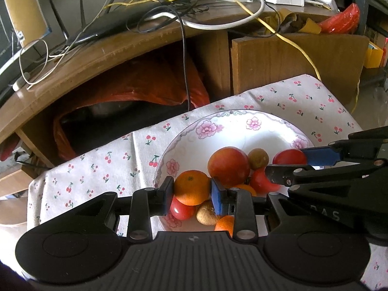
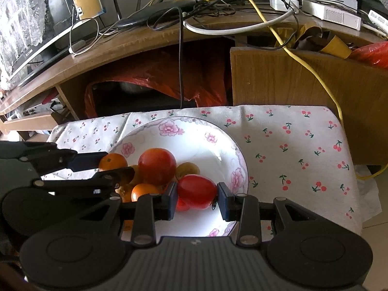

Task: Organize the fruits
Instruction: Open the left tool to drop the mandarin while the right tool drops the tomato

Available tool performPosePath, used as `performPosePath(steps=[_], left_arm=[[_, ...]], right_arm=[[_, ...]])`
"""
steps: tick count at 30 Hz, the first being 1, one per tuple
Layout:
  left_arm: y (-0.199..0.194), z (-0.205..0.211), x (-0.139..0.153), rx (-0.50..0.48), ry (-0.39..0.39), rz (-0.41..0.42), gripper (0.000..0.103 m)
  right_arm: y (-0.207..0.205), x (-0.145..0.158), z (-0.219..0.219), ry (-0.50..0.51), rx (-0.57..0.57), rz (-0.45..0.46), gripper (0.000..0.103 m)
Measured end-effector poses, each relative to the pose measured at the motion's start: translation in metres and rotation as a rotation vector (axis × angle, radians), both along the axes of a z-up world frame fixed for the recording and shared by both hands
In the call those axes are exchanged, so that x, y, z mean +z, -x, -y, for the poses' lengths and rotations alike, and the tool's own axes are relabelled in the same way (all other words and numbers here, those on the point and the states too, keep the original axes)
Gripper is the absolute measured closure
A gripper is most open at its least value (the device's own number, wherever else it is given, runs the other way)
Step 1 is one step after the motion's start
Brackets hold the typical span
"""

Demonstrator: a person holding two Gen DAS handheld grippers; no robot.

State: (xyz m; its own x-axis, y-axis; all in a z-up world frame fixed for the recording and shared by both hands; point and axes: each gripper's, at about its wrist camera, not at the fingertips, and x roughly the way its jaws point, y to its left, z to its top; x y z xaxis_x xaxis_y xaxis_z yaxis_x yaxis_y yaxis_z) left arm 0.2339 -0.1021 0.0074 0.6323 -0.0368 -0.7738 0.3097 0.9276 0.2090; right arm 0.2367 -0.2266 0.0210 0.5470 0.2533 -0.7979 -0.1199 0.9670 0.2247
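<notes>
A white plate with pink flowers point(image 1: 242, 126) point(image 2: 194, 131) holds several fruits on a cherry-print cloth point(image 1: 97, 160) point(image 2: 291, 140). My left gripper point(image 1: 192, 190) is shut on an orange tangerine point(image 1: 192, 187), seen at the plate's left side in the right wrist view point(image 2: 112, 161). My right gripper point(image 2: 197, 197) is shut on a red tomato point(image 2: 197, 190), also seen in the left wrist view point(image 1: 289, 156). A big red apple point(image 1: 228, 166) point(image 2: 157, 166) lies between them, with a brown-green fruit point(image 1: 258, 158) point(image 2: 188, 168) beside it. More tomatoes, tangerines and a tan fruit point(image 1: 206, 215) lie under the left gripper.
A wooden desk point(image 1: 121, 48) point(image 2: 135, 46) with tangled cables stands behind the table. An orange plastic bag point(image 1: 135, 92) point(image 2: 155, 84) sits beneath it. A wooden panel point(image 1: 291, 58) point(image 2: 303, 80) stands at the right.
</notes>
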Motion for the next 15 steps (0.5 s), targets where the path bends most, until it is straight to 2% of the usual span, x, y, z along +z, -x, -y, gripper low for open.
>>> performPosePath(steps=[9,15], left_arm=[[-0.001,-0.001,0.000,0.006,0.000,-0.004,0.049],[-0.002,-0.007,0.007,0.023,0.054,-0.012,0.044]], right_arm=[[-0.002,0.000,0.005,-0.020,-0.034,-0.007,0.071],[-0.002,0.004,0.011,-0.048,-0.058,-0.002,0.070]])
